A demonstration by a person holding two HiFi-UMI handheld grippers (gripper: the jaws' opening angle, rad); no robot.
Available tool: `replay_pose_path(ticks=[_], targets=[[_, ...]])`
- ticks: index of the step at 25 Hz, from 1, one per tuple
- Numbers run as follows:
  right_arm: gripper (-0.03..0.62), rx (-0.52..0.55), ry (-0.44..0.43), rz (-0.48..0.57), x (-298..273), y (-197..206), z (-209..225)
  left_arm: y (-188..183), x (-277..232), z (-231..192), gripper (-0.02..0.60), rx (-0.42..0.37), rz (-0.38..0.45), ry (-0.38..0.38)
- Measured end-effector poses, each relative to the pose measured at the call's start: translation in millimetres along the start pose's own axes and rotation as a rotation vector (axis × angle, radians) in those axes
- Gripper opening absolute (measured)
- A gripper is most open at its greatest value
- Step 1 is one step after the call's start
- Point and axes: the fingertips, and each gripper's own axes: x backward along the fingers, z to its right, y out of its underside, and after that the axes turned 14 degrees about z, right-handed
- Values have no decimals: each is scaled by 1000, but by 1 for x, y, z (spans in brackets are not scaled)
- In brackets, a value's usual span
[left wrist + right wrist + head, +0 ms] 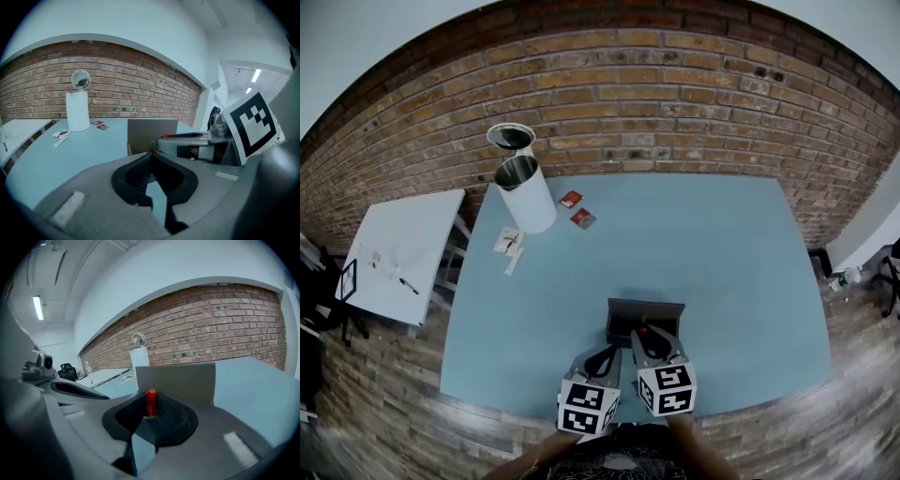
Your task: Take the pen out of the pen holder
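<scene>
At the near side of the pen holder [662,308], my right tongs [151,416] are nearly closed, their jaw tips pinching the red pen [151,401]. The pen stands upright with its red top poking up between the tips. From the head view it sits at the near edge of the holder's dark opening. Its lower part is hidden by the jaws, so I cannot say how deep it sits in the holder.

My left tongs [152,154] are just beside the right ones, on the left of the holder's near side. Their jaw tips are together and hold nothing.

The holder is a grey box standing on the blue table [731,253]. Far beyond the holder and to its left a white cylinder [531,195] stands near the table's back corner. A round metal-rimmed thing [511,138] that I cannot identify is right behind it. Two small red packets [577,208] lie just beside the cylinder, on the holder's side of it. White paper scraps [510,244] lie a little nearer to me. Well to the left of the holder is a white side table [403,248]. A brick wall [675,103] runs behind it all.
</scene>
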Motion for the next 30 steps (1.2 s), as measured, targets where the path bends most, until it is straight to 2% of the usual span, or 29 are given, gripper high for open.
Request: replay_pose_path(ticks=[8,30], targets=[[63,19,-8,27,1,-5,-3,0,0,1,-6,7,6,5],[63,59,21,164,19,-51,-9,-9,12,5,-6,-8,42,12]])
